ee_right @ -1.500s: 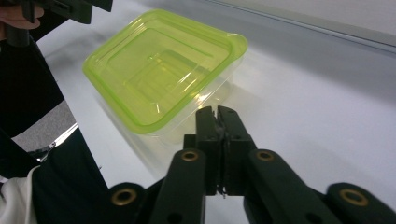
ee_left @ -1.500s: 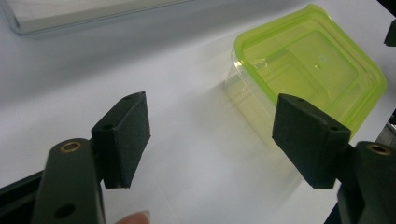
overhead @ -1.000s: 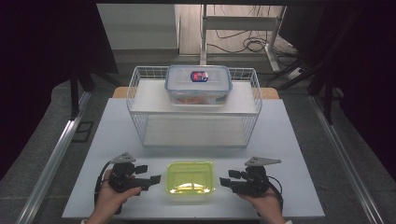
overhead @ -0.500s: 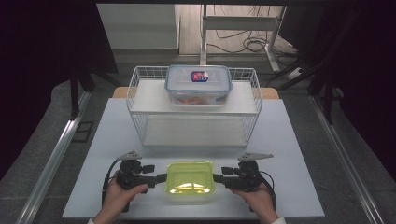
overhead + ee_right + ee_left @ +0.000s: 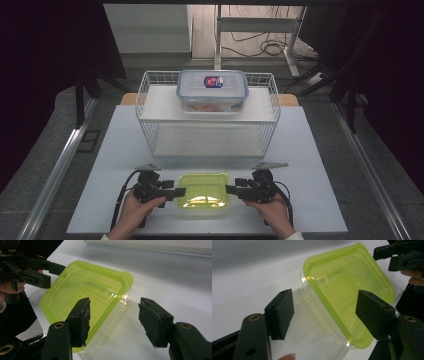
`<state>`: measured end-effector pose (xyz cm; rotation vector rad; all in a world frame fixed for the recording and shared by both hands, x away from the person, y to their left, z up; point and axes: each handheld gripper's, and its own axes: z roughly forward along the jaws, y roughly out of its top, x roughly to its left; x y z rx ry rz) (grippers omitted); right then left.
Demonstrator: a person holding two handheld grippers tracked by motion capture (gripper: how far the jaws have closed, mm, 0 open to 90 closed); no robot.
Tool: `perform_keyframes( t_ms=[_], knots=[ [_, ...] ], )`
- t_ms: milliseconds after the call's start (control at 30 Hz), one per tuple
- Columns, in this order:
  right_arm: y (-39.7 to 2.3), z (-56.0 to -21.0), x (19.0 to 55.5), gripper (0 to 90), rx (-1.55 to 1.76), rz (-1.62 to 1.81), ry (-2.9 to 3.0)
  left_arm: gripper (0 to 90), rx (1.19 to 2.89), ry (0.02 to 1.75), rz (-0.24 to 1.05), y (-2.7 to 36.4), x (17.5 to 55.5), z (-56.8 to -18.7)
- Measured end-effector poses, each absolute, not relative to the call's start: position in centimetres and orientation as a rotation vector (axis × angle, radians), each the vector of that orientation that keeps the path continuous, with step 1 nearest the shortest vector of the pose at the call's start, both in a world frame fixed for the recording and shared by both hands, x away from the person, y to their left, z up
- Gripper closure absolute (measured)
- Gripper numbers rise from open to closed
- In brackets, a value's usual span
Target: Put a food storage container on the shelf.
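Fingers (image 5: 279, 312) of the left gripper (image 5: 175, 192) stood well apart, having just been closing a little, with the near corner of the green-lidded container (image 5: 203, 194) between them and no pad pressing on it that we could see. At the right gripper (image 5: 231, 189) the jaws were likewise wide, straddling the opposite side of the container in the right gripper view, again without visible contact. We found the container flat on the table (image 5: 320, 150) close to its near edge, about midway between the near corners, lid seated, one gripper at each of its short sides. At the far edge stood a wire basket (image 5: 272, 100) carrying a clear blue-lidded box (image 5: 212, 90), well apart from the work. We judged the step in hand to be a two-sided grasp of the container. To do it well, we would level both grippers with the rim, bring each pair of pads onto the lid edge and the clear wall beneath it, and close both sides together. Uneven closing would likely tip the light container or skate it across the smooth surface.
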<state>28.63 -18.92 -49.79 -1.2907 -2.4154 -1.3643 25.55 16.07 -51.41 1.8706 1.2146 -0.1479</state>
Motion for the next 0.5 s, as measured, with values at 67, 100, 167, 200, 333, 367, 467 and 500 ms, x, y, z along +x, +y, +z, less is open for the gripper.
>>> perform_keyframes(
  t_ms=[67,100,167,200,333,367,467,500],
  knots=[
    [-18.86,-49.85,28.63,42.0,-1.287,-1.361,-2.420,35.0,1.873,1.215,-0.153,15.91,25.55,-51.51],
    [-18.85,-49.88,28.62,42.0,-1.288,-1.358,-2.419,36.2,1.881,1.210,-0.150,15.90,25.58,-51.55],
    [-18.80,-49.95,28.62,42.0,-1.291,-1.350,-2.420,40.1,1.883,1.214,-0.154,15.80,25.58,-51.64],
    [-18.79,-50.02,28.65,42.0,-1.291,-1.346,-2.423,42.9,1.885,1.214,-0.154,15.78,25.59,-51.68],
    [-18.64,-50.23,28.70,42.3,-1.292,-1.332,-2.419,51.1,1.896,1.198,-0.160,15.60,25.59,-51.82],
    [-18.62,-50.29,28.73,42.4,-1.291,-1.327,-2.421,53.1,1.896,1.197,-0.157,15.58,25.58,-51.80],
    [-18.52,-50.46,28.84,43.5,-1.293,-1.324,-2.411,58.5,1.902,1.197,-0.148,15.62,25.58,-51.87],
    [-18.50,-50.48,28.88,44.0,-1.294,-1.319,-2.406,58.8,1.901,1.197,-0.150,15.62,25.58,-51.86]
  ],
)
